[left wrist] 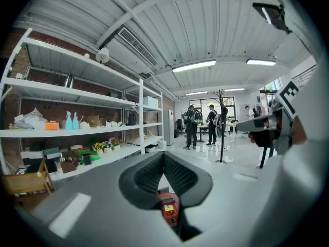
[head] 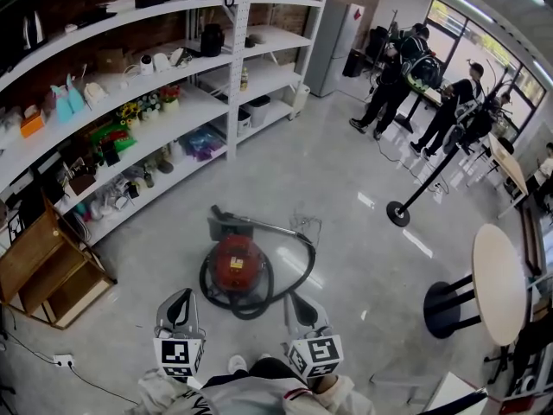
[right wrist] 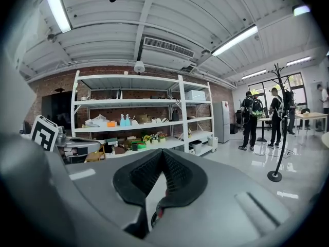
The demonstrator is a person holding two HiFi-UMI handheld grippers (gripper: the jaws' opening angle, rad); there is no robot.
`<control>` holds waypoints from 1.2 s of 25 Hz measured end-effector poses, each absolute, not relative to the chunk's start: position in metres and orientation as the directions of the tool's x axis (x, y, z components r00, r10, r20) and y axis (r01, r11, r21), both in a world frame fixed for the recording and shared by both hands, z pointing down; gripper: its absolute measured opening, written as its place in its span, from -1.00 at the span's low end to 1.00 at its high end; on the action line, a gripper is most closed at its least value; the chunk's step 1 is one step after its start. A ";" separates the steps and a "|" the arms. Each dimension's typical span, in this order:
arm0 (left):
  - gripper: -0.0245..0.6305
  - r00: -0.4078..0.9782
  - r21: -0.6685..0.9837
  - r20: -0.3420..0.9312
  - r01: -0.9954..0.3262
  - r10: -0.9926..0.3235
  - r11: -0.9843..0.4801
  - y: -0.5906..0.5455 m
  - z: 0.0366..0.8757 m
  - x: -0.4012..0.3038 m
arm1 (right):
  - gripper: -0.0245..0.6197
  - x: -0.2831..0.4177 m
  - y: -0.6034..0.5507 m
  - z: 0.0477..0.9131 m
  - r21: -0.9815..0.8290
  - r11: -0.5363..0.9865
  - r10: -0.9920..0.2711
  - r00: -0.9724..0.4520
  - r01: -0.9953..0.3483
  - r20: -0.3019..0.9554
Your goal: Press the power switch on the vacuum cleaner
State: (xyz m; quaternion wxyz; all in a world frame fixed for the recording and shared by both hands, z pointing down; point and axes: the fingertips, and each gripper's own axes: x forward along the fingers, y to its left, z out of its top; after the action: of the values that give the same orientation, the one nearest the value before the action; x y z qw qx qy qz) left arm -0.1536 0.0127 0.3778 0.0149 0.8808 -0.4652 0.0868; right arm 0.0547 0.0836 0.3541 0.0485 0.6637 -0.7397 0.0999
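Observation:
A red canister vacuum cleaner (head: 237, 264) sits on the grey floor, with its black hose (head: 298, 271) looped round it. Both grippers hang side by side just in front of it, nearer me. My left gripper (head: 182, 296) is shut and holds nothing; in the left gripper view (left wrist: 163, 155) the vacuum's red top (left wrist: 168, 206) shows through the gap under the touching pads. My right gripper (head: 295, 299) is also shut and empty (right wrist: 163, 153); a bit of the black hose (right wrist: 154, 217) shows below its pads. Neither gripper touches the vacuum. I cannot make out the power switch.
Long white shelves (head: 155, 119) full of small items run along the left. A wooden crate (head: 47, 275) stands at their near end, with a power strip (head: 62, 360) on the floor. A round table (head: 497, 284) and a stand's base (head: 398, 213) are to the right. People (head: 393, 76) stand far back.

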 end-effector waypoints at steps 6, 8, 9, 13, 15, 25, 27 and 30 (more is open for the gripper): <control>-0.93 0.551 -0.043 0.171 -0.824 -0.817 -0.565 0.013 0.381 -0.155 | -0.92 0.053 0.083 0.354 -0.074 0.101 -0.970 -0.115 -0.992 0.215; -0.93 0.548 -0.041 0.171 -0.827 -0.819 -0.561 0.013 0.382 -0.156 | -0.92 0.052 0.082 0.353 -0.072 0.103 -0.969 -0.117 -0.992 0.216; -0.93 0.546 -0.040 0.173 -0.827 -0.820 -0.560 0.012 0.381 -0.157 | -0.92 0.052 0.082 0.353 -0.071 0.105 -0.969 -0.118 -0.992 0.217; -0.93 0.540 -0.037 0.177 -0.832 -0.823 -0.554 0.009 0.382 -0.161 | -0.92 0.048 0.078 0.352 -0.068 0.111 -0.968 -0.123 -0.992 0.220; -0.93 0.540 -0.035 0.178 -0.832 -0.823 -0.554 0.007 0.384 -0.161 | -0.92 0.048 0.077 0.354 -0.069 0.110 -0.967 -0.123 -0.992 0.223; -0.93 0.520 -0.041 0.198 -0.843 -0.831 -0.537 -0.007 0.390 -0.162 | -0.92 0.049 0.056 0.359 -0.083 0.133 -0.963 -0.148 -0.988 0.225; -0.93 0.518 -0.044 0.200 -0.843 -0.832 -0.536 -0.011 0.389 -0.159 | -0.92 0.051 0.051 0.360 -0.088 0.137 -0.961 -0.153 -0.987 0.229; -0.93 0.518 -0.044 0.204 -0.843 -0.831 -0.536 -0.018 0.388 -0.153 | -0.92 0.056 0.042 0.361 -0.093 0.141 -0.960 -0.159 -0.986 0.232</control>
State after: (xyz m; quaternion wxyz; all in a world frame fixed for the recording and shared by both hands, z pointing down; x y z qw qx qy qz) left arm -0.1530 -0.0182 0.3882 0.0300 0.8706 -0.4806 0.1006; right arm 0.0560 0.0418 0.3606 0.0582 0.6457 -0.7531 0.1115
